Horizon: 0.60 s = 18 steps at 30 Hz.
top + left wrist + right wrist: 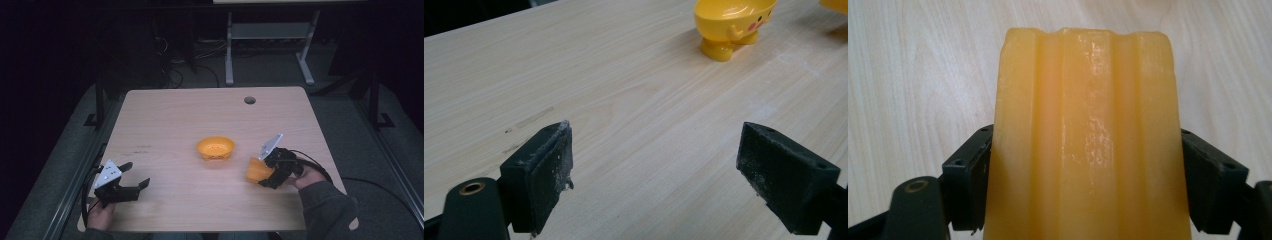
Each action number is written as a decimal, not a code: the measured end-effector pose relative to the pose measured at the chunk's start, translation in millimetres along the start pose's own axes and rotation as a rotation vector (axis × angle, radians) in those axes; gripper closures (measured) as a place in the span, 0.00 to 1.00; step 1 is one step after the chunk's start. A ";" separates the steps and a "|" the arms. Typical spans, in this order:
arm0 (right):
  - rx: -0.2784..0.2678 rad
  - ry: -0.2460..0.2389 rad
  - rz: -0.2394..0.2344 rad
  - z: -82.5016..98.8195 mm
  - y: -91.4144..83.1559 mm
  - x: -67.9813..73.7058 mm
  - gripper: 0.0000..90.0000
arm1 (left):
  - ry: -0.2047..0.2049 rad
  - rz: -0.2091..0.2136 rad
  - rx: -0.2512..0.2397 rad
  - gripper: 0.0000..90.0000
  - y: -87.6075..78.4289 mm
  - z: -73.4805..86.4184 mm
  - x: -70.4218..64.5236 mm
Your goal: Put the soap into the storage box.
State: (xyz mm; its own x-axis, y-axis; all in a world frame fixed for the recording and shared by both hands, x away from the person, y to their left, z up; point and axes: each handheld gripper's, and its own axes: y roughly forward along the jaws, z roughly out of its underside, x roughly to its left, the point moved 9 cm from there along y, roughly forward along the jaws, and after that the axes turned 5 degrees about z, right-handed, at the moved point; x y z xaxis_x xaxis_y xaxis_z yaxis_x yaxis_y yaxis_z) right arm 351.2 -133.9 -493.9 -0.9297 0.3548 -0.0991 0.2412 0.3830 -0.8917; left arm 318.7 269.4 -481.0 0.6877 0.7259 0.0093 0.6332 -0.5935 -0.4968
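The right gripper (264, 176) sat at the lower right of the high view, held in a person's hand with a grey sleeve (327, 207) behind it. Its fingers (968, 182) were clamped on an orange cup (256, 171), one finger on each side. In the right gripper view the orange cup (1088, 145) stood tall in the middle of the frame, with ridges running up its shiny side, and both black fingers pressed against it. The wood surface (913, 75) showed behind the cup. I could not tell if the cup touched the surface or hung just above it.

The left gripper (136, 179) was at the lower left of the high view, well apart from the cup. Its fingers (541, 172) were spread wide with nothing between them, just bare wood below.

A yellow bowl (215, 148) stood near the middle of the surface (165, 115), just up and to the left of the cup and not touching it. In the left gripper view the yellow bowl (731, 22) showed at the top right of the frame, standing on little feet with a pink dot on its side. A round hole (249, 100) was in the surface near its far edge.
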 end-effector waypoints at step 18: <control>-0.020 -0.047 -0.009 -35.1 -1.0 -11.9 0.23 | -0.002 -0.003 -0.005 0.16 -0.3 -0.4 1.2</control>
State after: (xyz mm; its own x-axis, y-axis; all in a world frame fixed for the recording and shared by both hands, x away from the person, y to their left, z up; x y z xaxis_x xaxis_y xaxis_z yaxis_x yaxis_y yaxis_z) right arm 371.8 -108.5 -476.4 -0.9437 0.3113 -0.1120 0.2378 0.4027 -0.8839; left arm 319.5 270.3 -480.4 0.6850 0.7285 0.0091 0.6370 -0.5928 -0.4927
